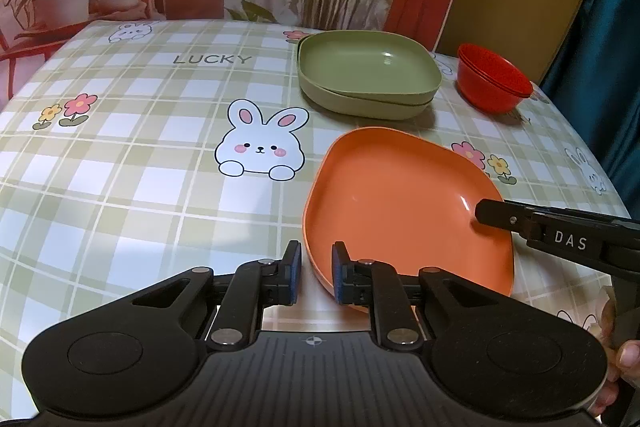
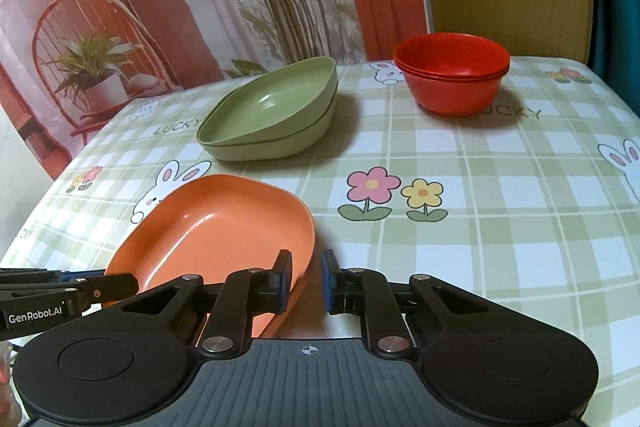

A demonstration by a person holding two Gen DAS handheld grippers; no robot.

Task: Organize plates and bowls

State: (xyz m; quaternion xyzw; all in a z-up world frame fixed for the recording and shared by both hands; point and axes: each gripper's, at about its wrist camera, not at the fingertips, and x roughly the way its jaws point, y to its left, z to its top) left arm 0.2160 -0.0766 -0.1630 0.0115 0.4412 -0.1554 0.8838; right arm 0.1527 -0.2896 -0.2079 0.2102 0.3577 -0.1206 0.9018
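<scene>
"LUCKY" is printed on the tablecloth (image 1: 160, 99); the right gripper (image 1: 486, 215) reads "DAS" — the left gripper (image 2: 120, 285) "GenRobot.AI".

My view takes in a checked tablecloth (image 1: 140, 187) — bunnies, flowers, "LUCKY" — and behind it a printed backdrop (image 2: 160, 7) of potted plants.

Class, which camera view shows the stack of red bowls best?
The right wrist view: the red bowls sit large and whole, nested rims distinct. The left wrist view shows them small, near the right edge.
</scene>
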